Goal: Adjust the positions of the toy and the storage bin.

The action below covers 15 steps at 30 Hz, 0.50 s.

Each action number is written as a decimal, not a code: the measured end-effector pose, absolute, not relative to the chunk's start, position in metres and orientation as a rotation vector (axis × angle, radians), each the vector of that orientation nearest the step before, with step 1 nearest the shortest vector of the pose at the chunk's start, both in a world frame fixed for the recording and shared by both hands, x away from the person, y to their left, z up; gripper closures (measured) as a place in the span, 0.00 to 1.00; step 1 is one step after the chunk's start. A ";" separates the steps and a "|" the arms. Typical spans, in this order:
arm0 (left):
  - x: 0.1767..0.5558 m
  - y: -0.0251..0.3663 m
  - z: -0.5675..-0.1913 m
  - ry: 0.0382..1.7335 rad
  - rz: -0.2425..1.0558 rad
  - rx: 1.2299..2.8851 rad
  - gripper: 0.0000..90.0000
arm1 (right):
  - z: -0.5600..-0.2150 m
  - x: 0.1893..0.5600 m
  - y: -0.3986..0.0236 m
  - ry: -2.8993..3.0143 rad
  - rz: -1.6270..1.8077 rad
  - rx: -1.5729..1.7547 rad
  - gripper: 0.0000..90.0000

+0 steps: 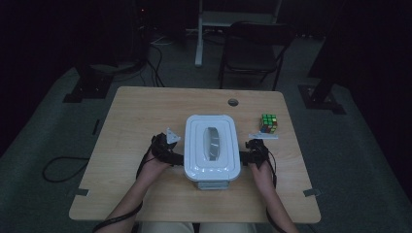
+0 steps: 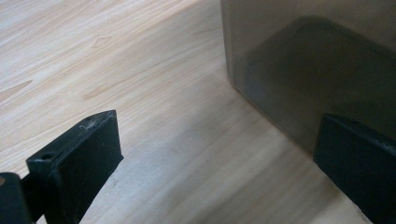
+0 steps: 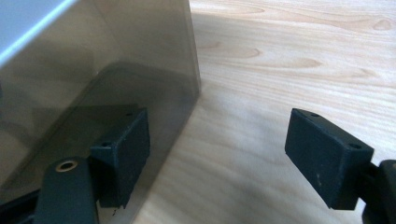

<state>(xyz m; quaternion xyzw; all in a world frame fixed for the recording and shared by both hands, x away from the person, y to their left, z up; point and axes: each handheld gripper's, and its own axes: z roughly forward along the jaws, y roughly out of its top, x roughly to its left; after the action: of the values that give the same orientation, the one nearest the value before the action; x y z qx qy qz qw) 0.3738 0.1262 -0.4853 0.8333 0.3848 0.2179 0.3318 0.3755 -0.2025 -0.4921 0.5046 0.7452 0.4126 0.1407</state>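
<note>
A white box (image 1: 212, 167) with a rounded lid and a grey slot in its top stands in the middle of the wooden table (image 1: 141, 111). My left gripper (image 1: 179, 159) lies at the box's left side and my right gripper (image 1: 244, 158) at its right side, each held by a hand. In the left gripper view the gripper (image 2: 219, 135) is open over bare wood, its right jaw close to the box's translucent grey wall (image 2: 303, 60). In the right gripper view the gripper (image 3: 219, 130) is open too, its left jaw against or just beside the wall (image 3: 93, 60). Nothing sits between either pair of jaws.
A colourful puzzle cube (image 1: 268, 123) stands to the right of the box, with a flat white strip (image 1: 264, 136) in front of it. A cable hole (image 1: 233, 102) lies near the table's far edge. Behind the table stands a dark folding chair (image 1: 252, 48).
</note>
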 end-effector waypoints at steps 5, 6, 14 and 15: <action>0.363 0.121 -0.485 0.985 0.576 2.187 0.02 | -0.488 0.362 -0.207 2.156 1.147 1.459 0.25; 0.361 0.121 -0.485 0.991 0.570 2.188 0.02 | -0.488 0.359 -0.207 2.156 1.149 1.470 0.25; 0.349 0.118 -0.487 0.958 0.543 2.194 0.02 | -0.490 0.340 -0.214 2.140 1.159 1.496 0.25; 0.347 0.117 -0.488 0.964 0.533 2.195 0.02 | -0.490 0.338 -0.214 2.135 1.162 1.500 0.25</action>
<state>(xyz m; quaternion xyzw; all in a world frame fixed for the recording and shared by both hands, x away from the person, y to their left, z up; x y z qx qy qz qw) 0.3474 0.1172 -0.4881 0.8417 0.3696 0.2045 0.3364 0.3380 -0.2143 -0.4901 0.5197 0.7399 0.4028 0.1422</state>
